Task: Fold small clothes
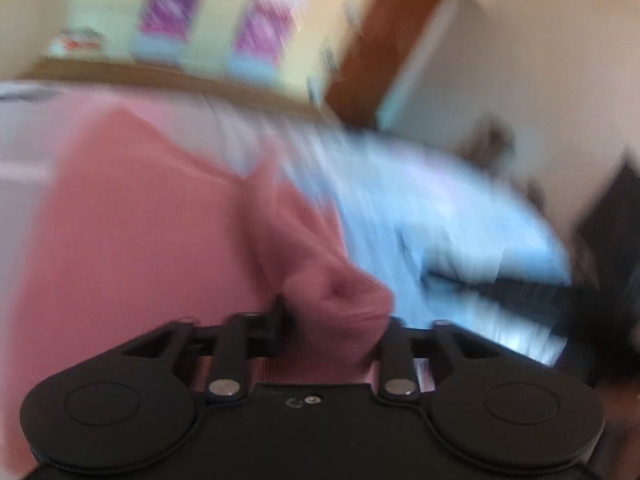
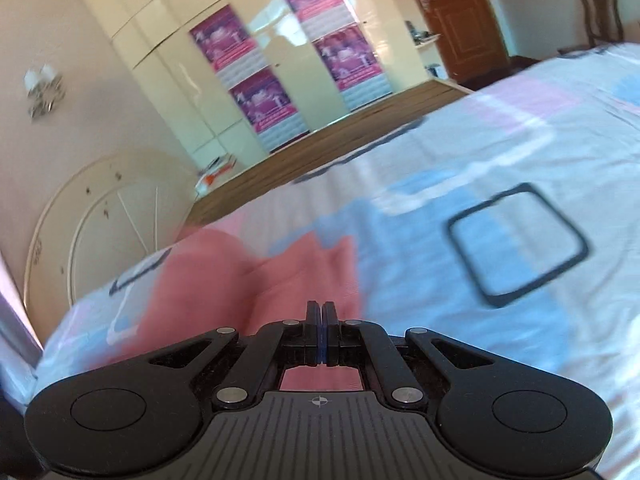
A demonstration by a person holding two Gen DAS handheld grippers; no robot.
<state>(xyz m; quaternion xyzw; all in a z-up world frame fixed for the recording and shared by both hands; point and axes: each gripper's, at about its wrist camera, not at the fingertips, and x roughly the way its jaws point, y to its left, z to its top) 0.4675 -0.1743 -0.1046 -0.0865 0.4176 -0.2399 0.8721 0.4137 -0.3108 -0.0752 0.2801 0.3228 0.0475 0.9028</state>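
Observation:
A pink garment (image 1: 152, 232) lies on the bed and fills the left of the blurred left wrist view. A bunched part of it sits between the fingers of my left gripper (image 1: 336, 320), which is shut on it. In the right wrist view the same pink garment (image 2: 288, 276) lies just ahead of my right gripper (image 2: 322, 332). Its two fingers are pressed together, with no cloth visible between them.
The bed (image 2: 500, 140) has a light blue, pink and white patterned sheet with a dark square outline (image 2: 516, 240). A cream wardrobe with purple posters (image 2: 280, 80), a brown door (image 2: 452, 12), a wooden chair (image 2: 600, 4) and a round headboard (image 2: 100, 224) stand around.

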